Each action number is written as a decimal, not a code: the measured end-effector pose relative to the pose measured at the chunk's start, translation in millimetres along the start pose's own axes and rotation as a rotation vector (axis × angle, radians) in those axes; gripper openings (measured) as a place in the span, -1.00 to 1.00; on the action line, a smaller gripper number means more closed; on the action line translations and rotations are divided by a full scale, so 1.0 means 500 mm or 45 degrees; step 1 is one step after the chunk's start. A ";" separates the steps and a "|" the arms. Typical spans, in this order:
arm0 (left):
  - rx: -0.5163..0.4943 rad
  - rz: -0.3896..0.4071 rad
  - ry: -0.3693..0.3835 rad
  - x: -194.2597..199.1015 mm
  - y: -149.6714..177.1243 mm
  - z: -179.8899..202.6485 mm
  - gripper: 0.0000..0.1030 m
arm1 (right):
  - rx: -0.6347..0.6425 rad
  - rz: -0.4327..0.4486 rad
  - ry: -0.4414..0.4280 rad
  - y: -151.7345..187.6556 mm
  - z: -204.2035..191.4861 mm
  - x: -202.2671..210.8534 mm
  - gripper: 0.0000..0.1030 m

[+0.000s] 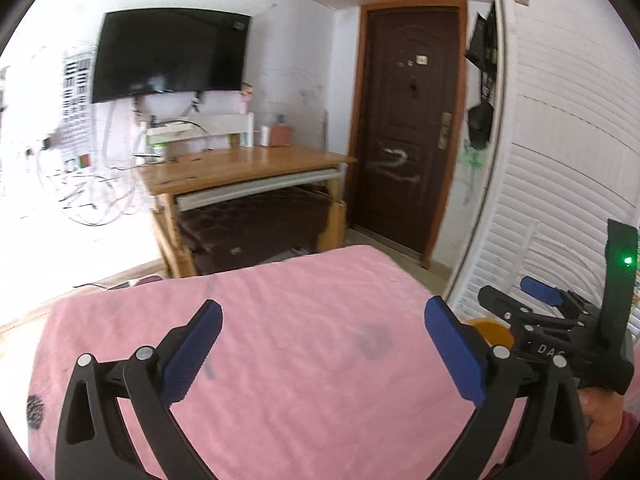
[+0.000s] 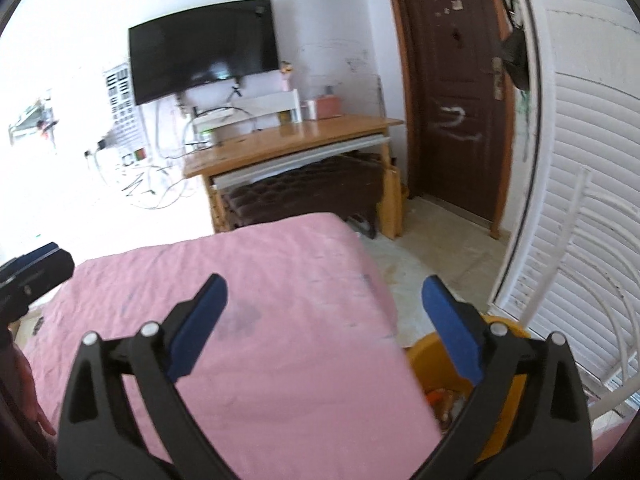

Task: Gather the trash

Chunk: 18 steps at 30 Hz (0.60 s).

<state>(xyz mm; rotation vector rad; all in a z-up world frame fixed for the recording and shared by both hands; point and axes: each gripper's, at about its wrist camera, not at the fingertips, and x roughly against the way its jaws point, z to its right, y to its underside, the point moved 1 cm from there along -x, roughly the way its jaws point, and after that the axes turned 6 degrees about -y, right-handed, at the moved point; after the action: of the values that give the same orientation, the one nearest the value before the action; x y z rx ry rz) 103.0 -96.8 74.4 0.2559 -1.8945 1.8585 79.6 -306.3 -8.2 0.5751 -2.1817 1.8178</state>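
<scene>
A bin sits right of the bed; beyond stand a desk and door.

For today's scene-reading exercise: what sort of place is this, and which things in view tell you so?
Probably a bedroom in a small home. A bed with a pink cover fills the foreground, a wall-mounted TV hangs above a wooden desk, and a dark entrance door stands beside it.

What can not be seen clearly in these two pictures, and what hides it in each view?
- Yellow bin: right wrist view, its contents are mostly covered by the right gripper and the pink bed cover.
- Yellow bin, left wrist view: only a sliver shows behind the left gripper.
- Small items on the wooden desk: blurred, too small.
</scene>
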 end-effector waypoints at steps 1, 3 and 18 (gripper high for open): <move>0.012 0.010 -0.019 0.009 0.004 -0.014 0.86 | 0.012 0.003 -0.013 0.001 -0.017 0.002 0.85; 0.028 0.028 -0.054 0.029 0.012 -0.039 0.86 | 0.027 0.016 -0.031 0.001 -0.044 0.006 0.88; 0.145 0.101 -0.220 0.154 0.071 -0.184 0.86 | 0.187 0.066 -0.097 0.042 -0.195 0.061 0.88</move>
<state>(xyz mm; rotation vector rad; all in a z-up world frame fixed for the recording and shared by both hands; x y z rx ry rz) 38.5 10.5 74.8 0.3960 -1.9386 2.0594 37.0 -212.0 5.5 0.6336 -2.1418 2.0280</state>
